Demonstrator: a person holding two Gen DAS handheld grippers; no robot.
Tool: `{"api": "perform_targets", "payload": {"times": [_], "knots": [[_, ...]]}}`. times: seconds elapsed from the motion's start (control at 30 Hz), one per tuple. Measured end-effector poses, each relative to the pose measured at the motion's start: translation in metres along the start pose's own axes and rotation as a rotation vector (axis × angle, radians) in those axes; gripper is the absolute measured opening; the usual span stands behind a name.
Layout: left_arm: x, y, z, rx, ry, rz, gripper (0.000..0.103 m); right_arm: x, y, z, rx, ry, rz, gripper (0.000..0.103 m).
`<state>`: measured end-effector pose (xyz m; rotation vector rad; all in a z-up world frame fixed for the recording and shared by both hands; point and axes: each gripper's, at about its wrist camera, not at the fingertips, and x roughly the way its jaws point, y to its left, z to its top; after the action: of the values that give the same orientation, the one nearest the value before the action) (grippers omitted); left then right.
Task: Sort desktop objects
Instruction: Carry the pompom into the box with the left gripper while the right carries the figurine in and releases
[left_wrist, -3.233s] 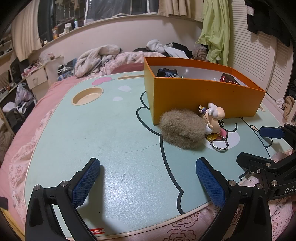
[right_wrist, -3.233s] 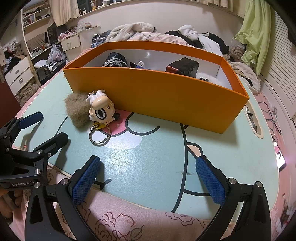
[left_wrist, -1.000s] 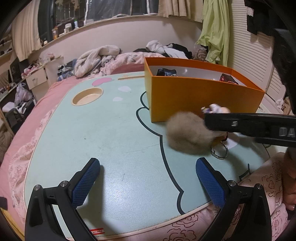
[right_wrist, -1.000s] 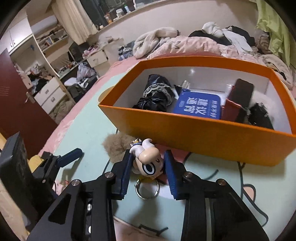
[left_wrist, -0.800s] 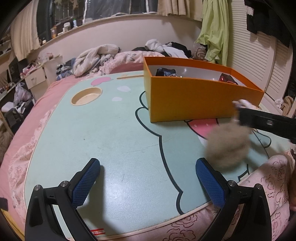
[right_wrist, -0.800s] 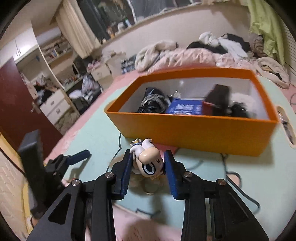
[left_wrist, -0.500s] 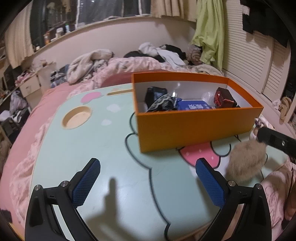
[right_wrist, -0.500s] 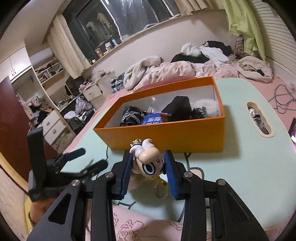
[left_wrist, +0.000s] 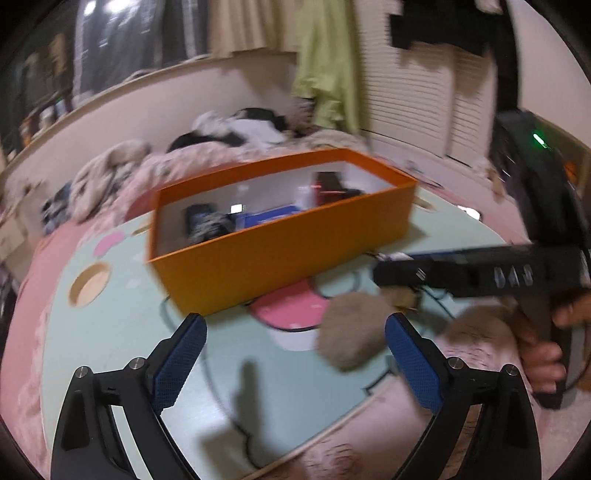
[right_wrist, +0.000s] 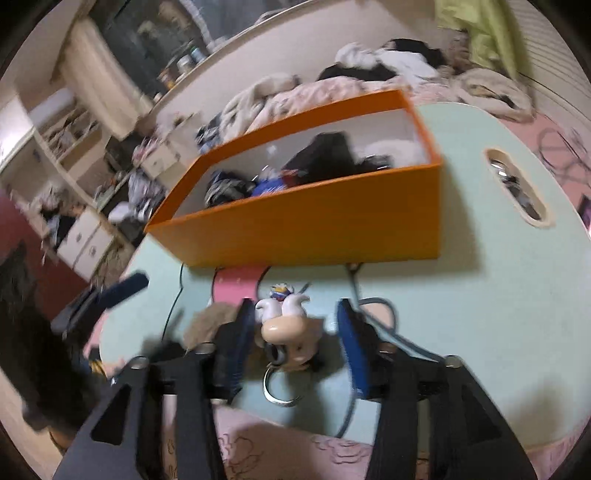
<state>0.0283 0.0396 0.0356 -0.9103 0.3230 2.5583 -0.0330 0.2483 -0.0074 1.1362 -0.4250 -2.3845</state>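
In the right wrist view a cartoon-figure keychain toy (right_wrist: 291, 332) with a metal ring (right_wrist: 273, 391) and a beige fur pompom (right_wrist: 210, 321) sits between the fingers of my right gripper (right_wrist: 295, 306). The jaws are opening, and a gap shows between the toy and the right pad. The orange box (right_wrist: 314, 221) stands just beyond, holding several items. In the left wrist view my left gripper (left_wrist: 293, 325) is wide open and closing slightly, with nothing pressed between its pads. The pompom (left_wrist: 351, 332) shows just past its right finger, under the right gripper (left_wrist: 461, 273), and the box (left_wrist: 280, 251) is ahead.
The mint-green table (left_wrist: 110, 350) has a round cup hole (left_wrist: 88, 284) at left and an oval slot (right_wrist: 517, 188) at right. A person's hand (left_wrist: 543, 350) holds the right gripper. A bed piled with clothes (left_wrist: 236, 133) lies behind the box, and pink bedding edges the table.
The right gripper lifted the toy from beside the box and carried it rightward; its jaws have now widened and the toy has tipped forward. The left gripper rose and rolled, tilting its view.
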Motion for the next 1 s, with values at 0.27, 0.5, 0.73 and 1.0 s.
{"api": "perform_targets", "payload": {"times": [0.27, 0.5, 0.73, 1.0], "knots": [[0.031, -0.038, 0.016, 0.191, 0.101, -0.02, 0.039, -0.014, -0.015, -0.002, 0.078, -0.034, 0.033, 0.06], [0.011, -0.01, -0.004, 0.001, 0.026, -0.087, 0.036, -0.017, 0.007, -0.006, -0.022, -0.046, 0.005, 0.06], [0.003, 0.021, -0.018, -0.163, -0.024, -0.076, 0.036, -0.004, 0.02, -0.007, -0.098, 0.009, -0.057, 0.038], [-0.014, 0.042, -0.023, -0.271, -0.107, -0.047, 0.036, -0.008, 0.031, -0.014, -0.176, -0.017, -0.074, 0.037]]}}
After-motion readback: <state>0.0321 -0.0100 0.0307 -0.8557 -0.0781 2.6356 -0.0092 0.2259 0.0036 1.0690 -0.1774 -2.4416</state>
